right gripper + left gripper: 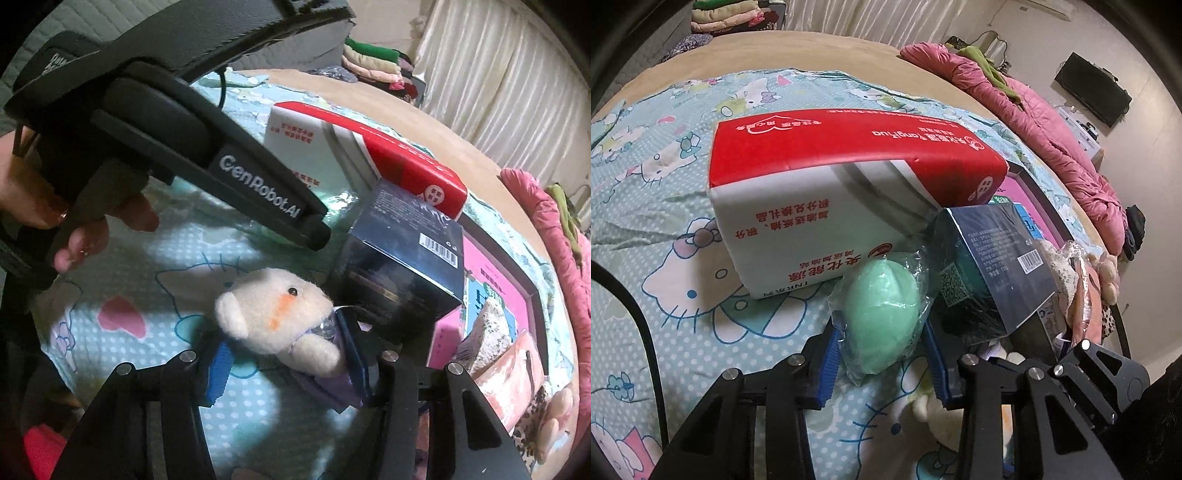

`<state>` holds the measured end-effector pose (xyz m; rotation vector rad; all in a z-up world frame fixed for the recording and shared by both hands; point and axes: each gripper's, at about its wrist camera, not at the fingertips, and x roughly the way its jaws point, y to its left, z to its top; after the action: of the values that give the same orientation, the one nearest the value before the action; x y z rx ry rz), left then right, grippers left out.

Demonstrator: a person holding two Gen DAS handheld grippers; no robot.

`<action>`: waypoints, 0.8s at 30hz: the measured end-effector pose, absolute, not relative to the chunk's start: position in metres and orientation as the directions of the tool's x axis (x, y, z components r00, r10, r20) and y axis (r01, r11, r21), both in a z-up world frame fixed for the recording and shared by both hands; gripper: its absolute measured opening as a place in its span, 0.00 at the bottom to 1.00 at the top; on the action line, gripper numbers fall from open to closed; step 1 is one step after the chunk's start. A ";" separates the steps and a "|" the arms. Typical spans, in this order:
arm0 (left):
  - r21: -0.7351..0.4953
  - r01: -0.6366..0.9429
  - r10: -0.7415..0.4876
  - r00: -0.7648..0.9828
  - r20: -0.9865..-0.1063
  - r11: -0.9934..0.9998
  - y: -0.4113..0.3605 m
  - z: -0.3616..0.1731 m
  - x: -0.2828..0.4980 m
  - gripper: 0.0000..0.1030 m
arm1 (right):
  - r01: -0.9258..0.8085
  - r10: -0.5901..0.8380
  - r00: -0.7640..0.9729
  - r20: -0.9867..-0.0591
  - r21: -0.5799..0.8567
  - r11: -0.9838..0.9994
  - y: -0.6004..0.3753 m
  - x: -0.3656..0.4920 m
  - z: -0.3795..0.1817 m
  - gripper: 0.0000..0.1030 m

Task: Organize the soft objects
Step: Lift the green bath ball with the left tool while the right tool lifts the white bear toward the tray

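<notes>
A pale green egg-shaped sponge point(882, 306) in clear wrap lies on the Hello Kitty sheet point(665, 221), against a red and white tissue pack. My left gripper point(882, 354) has its blue pads against the wrap on both sides of the sponge. In the right wrist view a small cream plush bear point(280, 306) in a purple outfit sits between the blue pads of my right gripper point(284, 365), which is shut on it. The left gripper's black body point(258, 192), held by a hand point(44, 206), crosses the upper left of that view.
The tissue pack point(820, 192) and a dark box point(993, 258) stand just beyond both grippers. To the right lies a pink, dark-rimmed tray point(491, 273) with several soft items. A pink quilt point(1034, 122) lines the bed's far right edge; folded clothes point(731, 14) are stacked at the back.
</notes>
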<state>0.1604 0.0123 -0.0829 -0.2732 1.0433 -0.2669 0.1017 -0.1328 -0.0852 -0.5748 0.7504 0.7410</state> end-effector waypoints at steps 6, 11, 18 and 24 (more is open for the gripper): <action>-0.353 0.076 -0.344 0.482 -0.806 0.933 0.019 -0.082 0.157 0.40 | -0.775 0.392 0.500 -0.772 -0.197 0.601 -0.125 0.087 -0.086 0.53; -0.345 0.059 -0.328 0.489 -0.808 0.937 0.025 -0.079 0.152 0.40 | -0.777 0.411 0.487 -0.770 -0.167 0.607 -0.123 0.087 -0.083 0.53; -0.291 0.042 -0.269 0.520 -0.810 0.956 0.033 -0.064 0.134 0.40 | -0.795 0.440 0.468 -0.767 -0.148 0.588 -0.118 0.081 -0.074 0.53; -0.250 0.019 -0.220 0.537 -0.815 0.968 0.039 -0.052 0.116 0.40 | -0.791 0.453 0.468 -0.759 -0.131 0.597 -0.116 0.070 -0.067 0.53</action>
<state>0.1156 0.0386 -0.0523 -0.2213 0.9963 -0.1434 0.0704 -0.1164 -0.0672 -0.5125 0.7459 0.8055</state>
